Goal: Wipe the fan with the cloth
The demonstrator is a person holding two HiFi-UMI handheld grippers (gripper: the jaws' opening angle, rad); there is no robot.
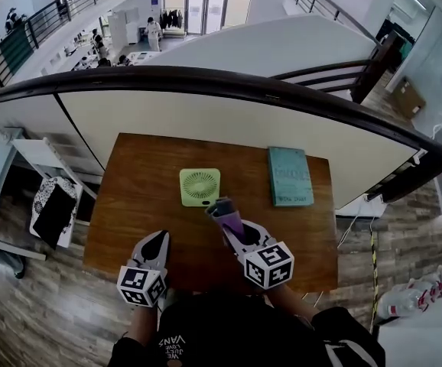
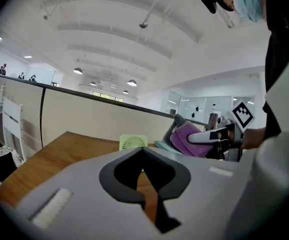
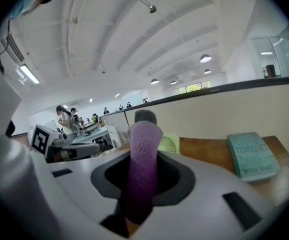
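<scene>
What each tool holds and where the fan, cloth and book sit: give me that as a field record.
left tool: jaws shut, empty, over the table's near edge
right tool: shut on the cloth
cloth: purple, sticking out past the jaws toward the fan
fan: light green, mid-table, just ahead of the cloth; contact cannot be told
book: teal, flat, right of the fan
table: brown wood

The left gripper (image 1: 158, 239) and the right gripper (image 1: 222, 211) have pale grey moulded shells with dark grey lining round the jaw opening. Each carries a cube with black-and-white square markers: left cube (image 1: 141, 285), right cube (image 1: 268, 264). Behind the cubes is a black top (image 1: 206, 336) with white lettering and black sleeves (image 1: 342, 335).
</scene>
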